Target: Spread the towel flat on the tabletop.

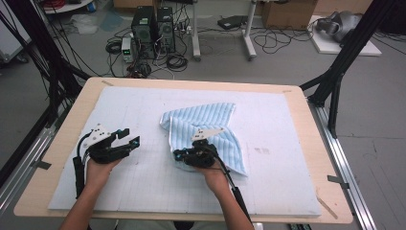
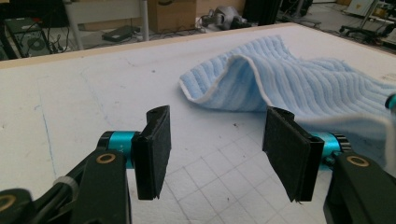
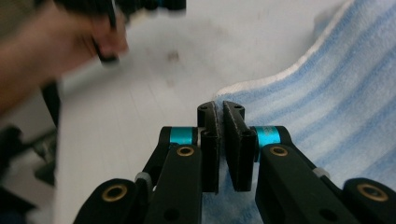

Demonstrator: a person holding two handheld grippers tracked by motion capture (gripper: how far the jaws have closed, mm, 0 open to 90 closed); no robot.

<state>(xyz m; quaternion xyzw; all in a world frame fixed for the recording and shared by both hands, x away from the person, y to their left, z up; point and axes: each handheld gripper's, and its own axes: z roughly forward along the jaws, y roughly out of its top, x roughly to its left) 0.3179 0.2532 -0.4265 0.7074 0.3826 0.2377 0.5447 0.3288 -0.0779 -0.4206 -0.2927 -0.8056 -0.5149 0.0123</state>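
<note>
A light blue striped towel [image 1: 210,125] lies crumpled and partly folded over in the middle of the pale mat [image 1: 273,172]. My right gripper [image 1: 177,154] sits low at the towel's near left edge. In the right gripper view its jaws [image 3: 221,135] stand almost together, with the white-hemmed edge of the towel [image 3: 336,107] pinched between the pads. My left gripper [image 1: 131,136] hovers over bare mat to the left of the towel, about a hand's width away. Its pads [image 2: 154,149] stand wide apart with nothing between them, and the towel [image 2: 303,84] lies ahead of them.
The mat covers a wooden table [image 1: 306,120] with edges all around. Black frame struts stand at both far corners. Computers and cables lie on the floor beyond the table. The other hand with its gripper [image 3: 107,28] shows blurred at the upper left of the right gripper view.
</note>
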